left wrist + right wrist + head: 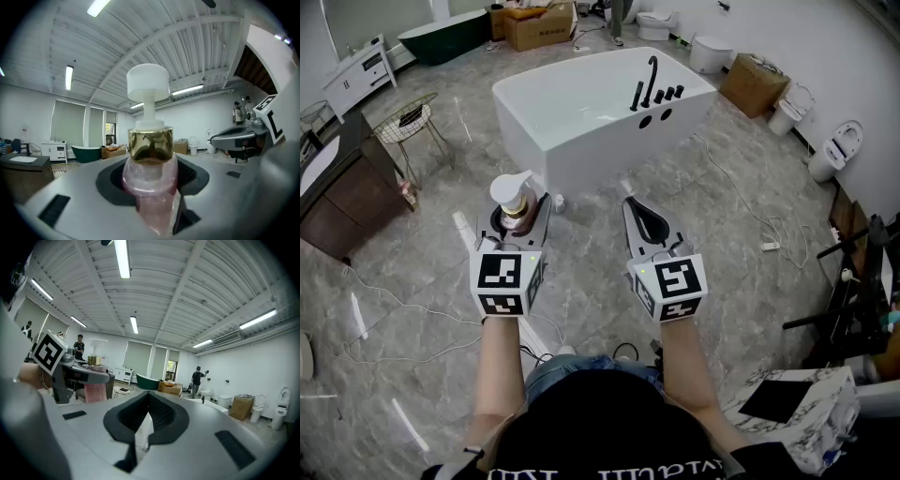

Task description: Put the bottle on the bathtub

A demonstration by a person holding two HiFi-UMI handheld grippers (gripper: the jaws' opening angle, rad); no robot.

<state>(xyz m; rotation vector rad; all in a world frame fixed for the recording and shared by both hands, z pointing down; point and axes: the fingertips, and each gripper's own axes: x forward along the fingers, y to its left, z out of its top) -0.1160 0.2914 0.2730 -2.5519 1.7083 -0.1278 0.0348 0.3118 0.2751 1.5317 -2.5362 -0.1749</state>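
A pump bottle (512, 197) with a white pump head, gold collar and pink body stands upright in my left gripper (514, 216), which is shut on its neck. In the left gripper view the bottle (150, 154) fills the centre between the dark pads. My right gripper (649, 221) is level with it on the right, shut with nothing in it; its pads (159, 420) meet along a thin slit. The white bathtub (581, 112) with a black faucet (649, 84) stands on the floor ahead of both grippers. In the right gripper view the bottle (95, 391) shows at far left.
A wire side table (405, 122) and a dark cabinet (342, 187) stand to the left. Cardboard boxes (753, 84) and toilets (710, 53) line the far wall. A dark green tub (442, 37) sits at the back left. Cables (750, 211) trail over the grey marble floor.
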